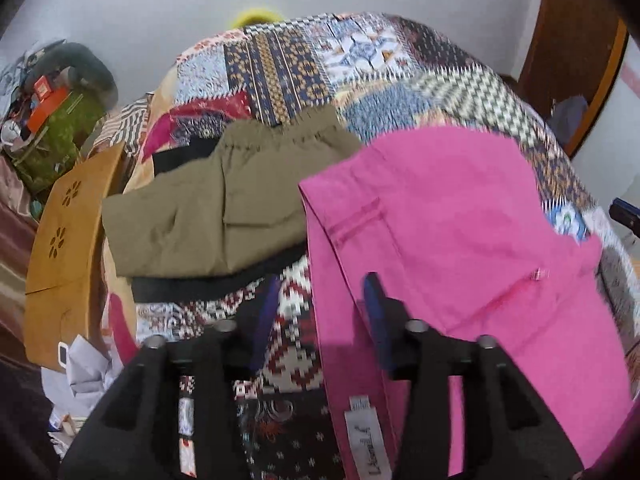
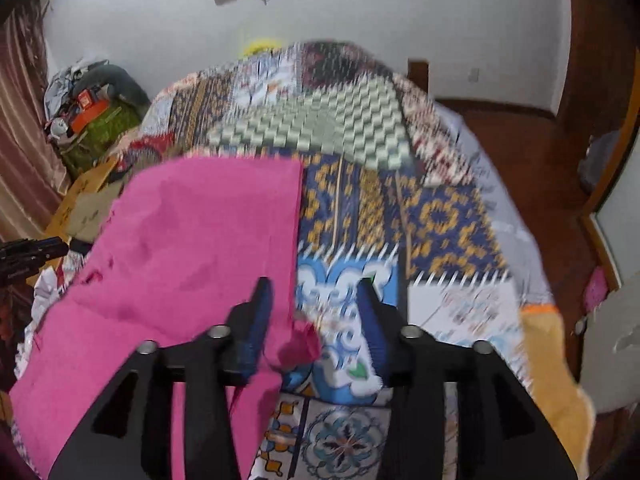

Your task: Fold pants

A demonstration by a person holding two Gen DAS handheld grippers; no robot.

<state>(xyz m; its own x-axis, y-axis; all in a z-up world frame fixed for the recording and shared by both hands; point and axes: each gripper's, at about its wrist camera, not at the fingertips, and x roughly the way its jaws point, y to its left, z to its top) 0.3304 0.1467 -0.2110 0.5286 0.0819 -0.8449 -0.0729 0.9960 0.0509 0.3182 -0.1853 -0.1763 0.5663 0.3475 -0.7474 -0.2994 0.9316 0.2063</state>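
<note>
The pink pants [image 1: 452, 240] lie spread on the patchwork bedspread [image 1: 360, 60], with a white label at the near edge. Folded olive pants [image 1: 216, 204] rest just beside them, over a black garment [image 1: 200, 284]. The left gripper [image 1: 322, 300] has its jaws open, straddling the pink edge. The right gripper [image 2: 316, 304] is likewise open over the pants' frayed corner.

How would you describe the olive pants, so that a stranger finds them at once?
Start from the patchwork bedspread that covers the bed. On it lie two garments side by side; the olive pants are the folded one toward the wooden board, resting on something black. Their dull green-brown colour and gathered elastic waistband set them apart from the bright pink pants.
</note>
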